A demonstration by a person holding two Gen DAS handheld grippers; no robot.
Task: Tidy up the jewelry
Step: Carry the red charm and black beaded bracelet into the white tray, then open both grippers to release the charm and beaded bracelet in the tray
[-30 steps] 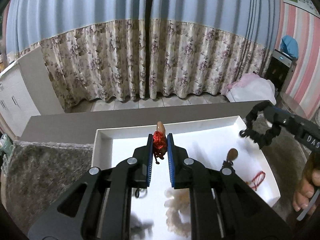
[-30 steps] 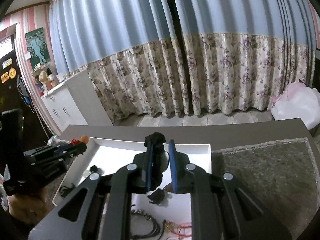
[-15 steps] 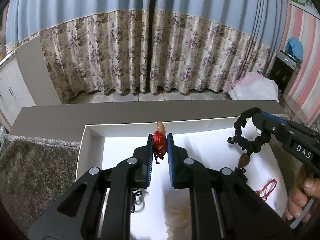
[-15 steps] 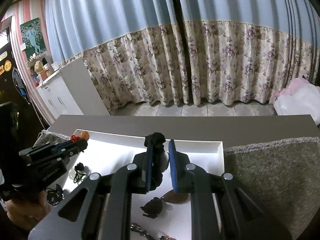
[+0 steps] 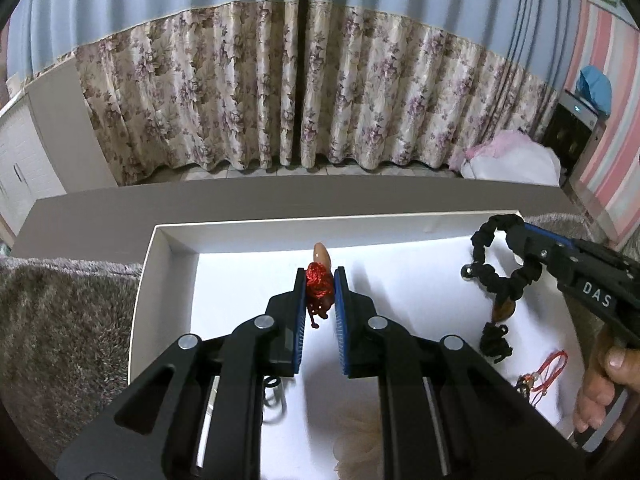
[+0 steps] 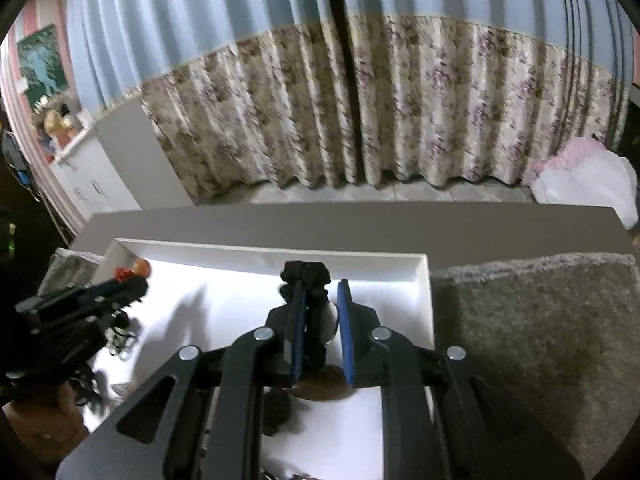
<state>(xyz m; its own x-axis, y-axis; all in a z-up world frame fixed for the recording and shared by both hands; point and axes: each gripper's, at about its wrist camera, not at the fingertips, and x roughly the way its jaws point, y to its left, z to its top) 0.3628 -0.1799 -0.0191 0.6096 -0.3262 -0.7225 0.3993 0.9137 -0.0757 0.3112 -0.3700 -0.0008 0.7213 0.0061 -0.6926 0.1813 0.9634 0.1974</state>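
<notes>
Left wrist: 2 tongs (image 5: 320,280), 1 tray (image 5: 144,280).

My right gripper (image 5: 516,236) has carried the black cord bracelet (image 5: 496,268) lower over the white tray (image 5: 160,280), its brown pendant (image 5: 503,310) now nearer the tray floor.

The left claw (image 5: 320,286) points forward, level, its blue-padded jaws drawn nearly together and pinching a red knot (image 5: 318,282) between the tips. In the right wrist view it reaches in from the left edge, angled toward the right.

The right claw (image 6: 320,300) also points forward, its jaws a little apart, with a black cord (image 6: 306,276) caught against the left pad. In the left wrist view it comes in from the right edge, slanting up and left. The right hand (image 5: 608,384) wraps its handle, thumb on top and fingers curled beneath.
</notes>
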